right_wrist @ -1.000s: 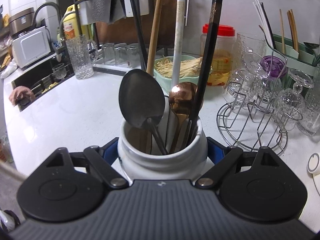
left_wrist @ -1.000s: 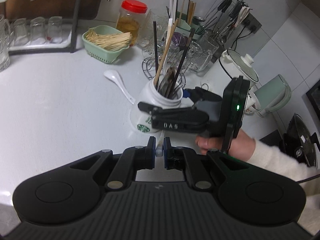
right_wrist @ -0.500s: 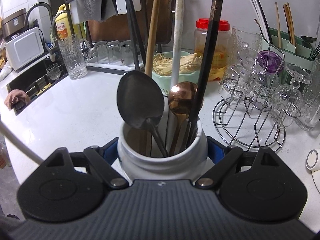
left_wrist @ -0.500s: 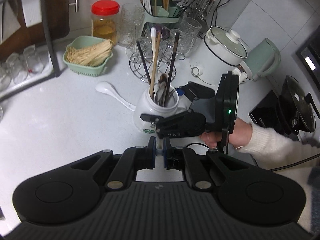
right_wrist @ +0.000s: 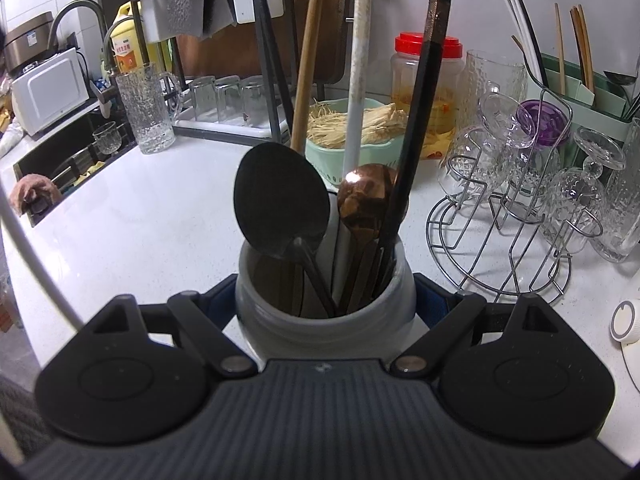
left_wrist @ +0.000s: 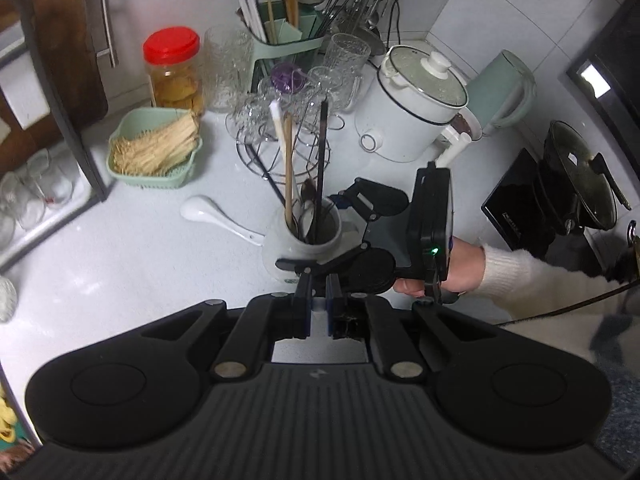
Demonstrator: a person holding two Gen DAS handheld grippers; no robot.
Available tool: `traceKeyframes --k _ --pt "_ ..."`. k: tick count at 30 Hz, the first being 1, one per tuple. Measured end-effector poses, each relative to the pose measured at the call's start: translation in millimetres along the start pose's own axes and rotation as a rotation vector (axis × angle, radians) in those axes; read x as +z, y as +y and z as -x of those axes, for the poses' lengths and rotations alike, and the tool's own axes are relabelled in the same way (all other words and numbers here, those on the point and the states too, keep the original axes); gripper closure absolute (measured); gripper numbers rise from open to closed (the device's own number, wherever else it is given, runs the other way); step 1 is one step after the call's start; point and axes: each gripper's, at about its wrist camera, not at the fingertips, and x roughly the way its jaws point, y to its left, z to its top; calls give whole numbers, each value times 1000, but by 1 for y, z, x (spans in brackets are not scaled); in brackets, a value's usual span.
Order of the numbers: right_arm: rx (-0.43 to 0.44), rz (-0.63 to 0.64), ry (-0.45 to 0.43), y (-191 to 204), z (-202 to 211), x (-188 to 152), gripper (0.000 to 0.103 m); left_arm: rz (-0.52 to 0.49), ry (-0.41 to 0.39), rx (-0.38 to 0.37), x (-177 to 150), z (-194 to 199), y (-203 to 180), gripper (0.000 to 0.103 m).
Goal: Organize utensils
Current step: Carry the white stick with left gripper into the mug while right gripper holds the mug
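While the right gripper [right_wrist: 325, 300] is clamping the white jar [right_wrist: 324, 312] between its wide-set fingers, the left gripper [left_wrist: 318, 304] is climbing away from the counter [left_wrist: 120, 248] and rolling, its view now looking down on the jar from higher than a second ago. Its fingers are nearly closed; whether anything thin is pinched there is hard to tell. The jar is holding spoons and chopsticks upright, and a white spoon [left_wrist: 216, 218] is lying beside it, probably next to collect.

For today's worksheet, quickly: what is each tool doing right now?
Left tool: shut, nothing visible between its pads.
Right tool: closed around the white utensil jar, holding it on the counter.
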Motion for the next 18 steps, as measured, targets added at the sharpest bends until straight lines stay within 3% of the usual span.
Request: traceKeyframes --k 18 --pt "80 69 13 25 -15 10 12 -112 -56 73 49 80 2 95"
